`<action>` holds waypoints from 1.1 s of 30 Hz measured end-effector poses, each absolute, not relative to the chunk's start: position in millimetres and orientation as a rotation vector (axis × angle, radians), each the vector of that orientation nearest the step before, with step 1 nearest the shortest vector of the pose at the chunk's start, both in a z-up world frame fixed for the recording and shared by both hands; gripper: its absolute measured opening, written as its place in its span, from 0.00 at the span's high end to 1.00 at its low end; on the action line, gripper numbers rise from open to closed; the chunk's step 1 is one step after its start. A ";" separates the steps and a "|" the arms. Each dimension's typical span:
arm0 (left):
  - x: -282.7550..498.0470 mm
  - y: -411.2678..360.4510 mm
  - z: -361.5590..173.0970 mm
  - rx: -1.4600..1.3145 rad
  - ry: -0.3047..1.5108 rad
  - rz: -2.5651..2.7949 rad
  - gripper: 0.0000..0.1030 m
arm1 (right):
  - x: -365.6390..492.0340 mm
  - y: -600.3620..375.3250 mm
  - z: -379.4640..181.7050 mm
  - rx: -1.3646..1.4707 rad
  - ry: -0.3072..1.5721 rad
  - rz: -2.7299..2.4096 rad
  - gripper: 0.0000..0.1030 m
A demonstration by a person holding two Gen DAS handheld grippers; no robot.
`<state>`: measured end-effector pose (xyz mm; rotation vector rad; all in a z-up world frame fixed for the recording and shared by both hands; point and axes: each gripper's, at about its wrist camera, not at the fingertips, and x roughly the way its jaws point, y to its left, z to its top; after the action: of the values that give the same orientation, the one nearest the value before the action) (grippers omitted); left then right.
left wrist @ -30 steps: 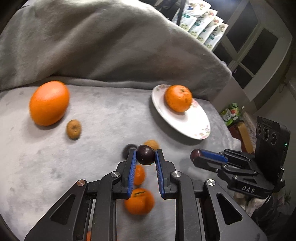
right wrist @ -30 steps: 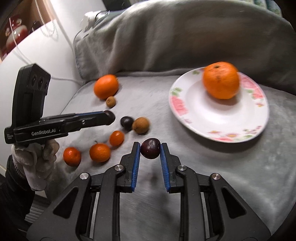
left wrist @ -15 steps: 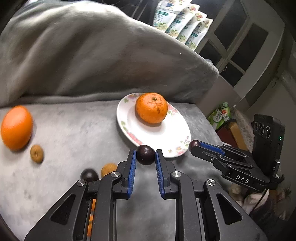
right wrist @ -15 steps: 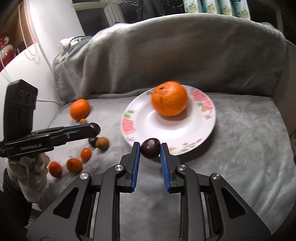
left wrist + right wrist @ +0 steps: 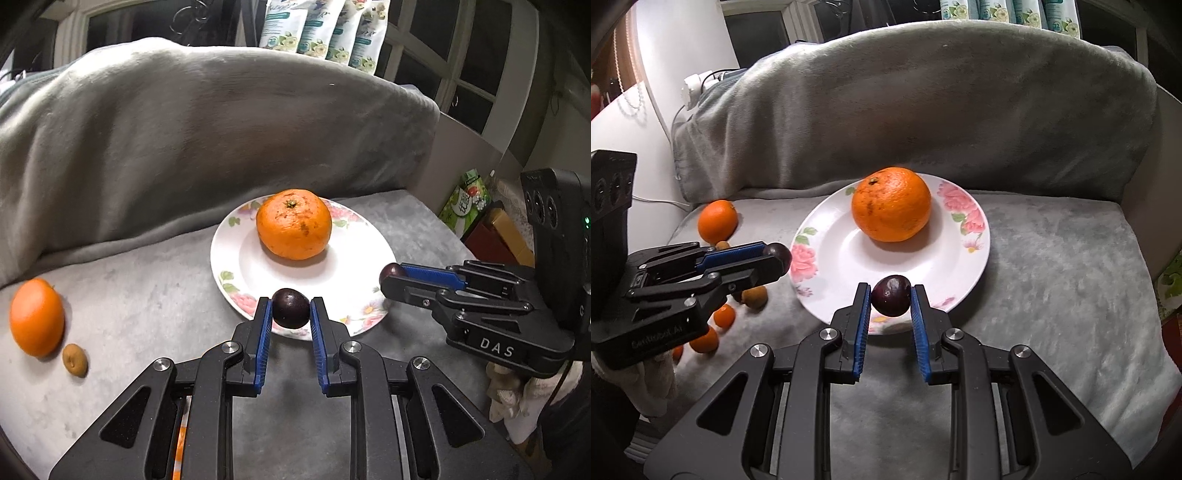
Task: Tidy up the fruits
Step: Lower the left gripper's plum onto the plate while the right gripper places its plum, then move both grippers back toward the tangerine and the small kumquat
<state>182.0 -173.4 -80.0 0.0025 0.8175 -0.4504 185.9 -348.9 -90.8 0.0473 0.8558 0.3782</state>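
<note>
Both hand-held grippers arrive loaded. The left hand-held gripper (image 5: pixel 291 309) pinches a dark plum (image 5: pixel 290 308) just over the near rim of the floral plate (image 5: pixel 236 258); the right hand-held gripper (image 5: pixel 891 296) clamps a second plum (image 5: pixel 891 295) at its own side of the rim. A large orange (image 5: pixel 891 204) sits on the plate. Best play, I'd say: lower each plum onto bare plate clear of the orange before easing the pads apart, or they roll.

A white plate (image 5: pixel 975 254) with pink flowers holds an orange fruit (image 5: pixel 891 204); grey blanket (image 5: pixel 923 110); dark purple plums (image 5: pixel 290 308).
</note>
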 end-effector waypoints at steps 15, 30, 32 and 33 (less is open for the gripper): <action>183.4 -173.4 -79.9 0.004 0.811 -0.451 0.56 | 193.4 -357.3 -93.5 0.070 0.861 0.360 0.68; 177.3 -173.0 -75.9 0.041 0.799 -0.415 0.23 | 188.6 -367.8 -77.9 0.119 0.810 0.313 0.09; 177.0 -172.2 -75.2 0.040 0.796 -0.412 0.23 | 188.1 -367.5 -76.2 0.120 0.808 0.315 0.09; 176.1 -170.9 -74.5 0.037 0.795 -0.411 0.23 | 187.5 -366.5 -75.0 0.117 0.806 0.317 0.09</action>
<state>176.1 -170.9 -74.5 0.0371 0.7947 -0.4106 187.5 -366.5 -75.0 0.1172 0.8060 0.3166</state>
